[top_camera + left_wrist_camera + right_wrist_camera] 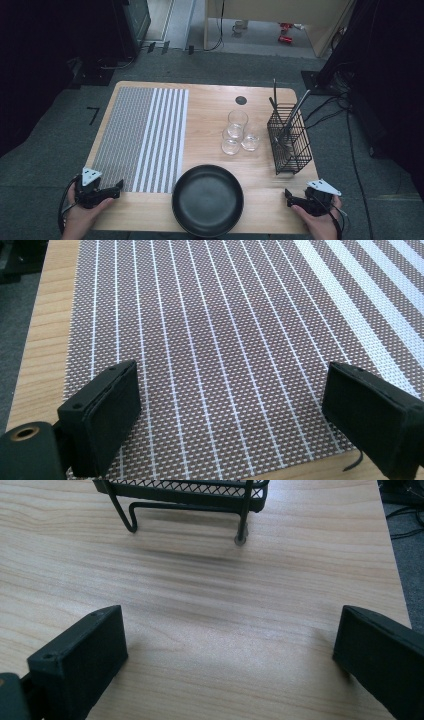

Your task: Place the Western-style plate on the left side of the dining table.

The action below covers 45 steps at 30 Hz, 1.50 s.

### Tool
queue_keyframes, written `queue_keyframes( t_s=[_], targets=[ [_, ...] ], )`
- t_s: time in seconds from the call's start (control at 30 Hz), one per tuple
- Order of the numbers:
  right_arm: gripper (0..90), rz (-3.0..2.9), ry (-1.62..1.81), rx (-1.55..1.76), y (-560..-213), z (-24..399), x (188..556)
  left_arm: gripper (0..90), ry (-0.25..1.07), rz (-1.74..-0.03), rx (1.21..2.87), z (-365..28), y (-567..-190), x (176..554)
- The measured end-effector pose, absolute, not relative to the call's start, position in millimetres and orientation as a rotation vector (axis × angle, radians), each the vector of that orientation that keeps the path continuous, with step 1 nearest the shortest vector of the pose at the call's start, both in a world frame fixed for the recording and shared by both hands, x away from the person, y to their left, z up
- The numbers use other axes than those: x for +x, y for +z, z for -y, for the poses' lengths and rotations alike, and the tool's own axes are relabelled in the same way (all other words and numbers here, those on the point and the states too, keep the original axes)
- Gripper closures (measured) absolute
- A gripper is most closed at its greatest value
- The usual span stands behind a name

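At the near edge of a wooden table (210, 100), seen from the high view, you are holding the left gripper (119, 186) at the near corner of the striped placemat (142, 135) and the right gripper (287, 196) at the near right corner, just in front of the black wire caddy (289, 142). Both are sitting with jaws apart and nothing between them. One black pan (207, 200) is lying between your two hands, well apart from each. Three clear glasses (236, 134) are standing clustered beside the caddy, which is holding a few utensils (295, 112); their exact number is hard to tell.

In the left gripper view, the left gripper (230, 405) is hovering wide open over the placemat (225, 330), whose weave and thin white lines are running between the jaws; its near hem and a strip of table (40, 350) are showing here, detail the high view is too far off to give.

In the right gripper view, the right gripper (230, 655) is spread open over bare table (215, 605). The caddy (185, 495) is standing well ahead of the jaws, its wire feet resting on the wood.
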State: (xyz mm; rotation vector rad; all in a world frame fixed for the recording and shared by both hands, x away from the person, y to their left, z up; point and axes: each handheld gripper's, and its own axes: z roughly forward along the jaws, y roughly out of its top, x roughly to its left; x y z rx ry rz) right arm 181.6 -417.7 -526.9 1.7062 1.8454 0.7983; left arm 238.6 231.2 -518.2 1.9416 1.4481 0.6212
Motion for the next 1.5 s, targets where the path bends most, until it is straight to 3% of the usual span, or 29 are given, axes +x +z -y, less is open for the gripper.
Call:
queue_keyframes(
  t_s=[0.17, 0.23, 1.0, 1.13, 1.5],
  targets=[
    [2.2, -1.837, 0.810, 1.716, -526.4, 416.7, 180.9, 8.7, 0.626, -1.449, 1.942, -230.6, -518.0, 237.7],
    [12.3, -1.834, 0.888, 1.756, -519.1, 416.0, 178.8, 8.7, 0.649, -1.427, 1.943, -229.2, -516.8, 234.3],
    [15.5, -1.821, 0.989, 1.591, -481.0, 351.7, 165.2, 8.7, 0.584, -1.289, 1.949, -186.7, -486.6, 224.6],
    [23.5, -1.821, 1.006, 1.560, -477.3, 344.7, 163.9, 8.6, 0.577, -1.267, 1.950, -178.8, -482.4, 224.1],
    [33.9, -1.826, 1.065, 1.526, -470.7, 331.1, 163.3, 8.7, 0.551, -1.206, 1.963, -162.0, -470.4, 224.6]
  ],
)
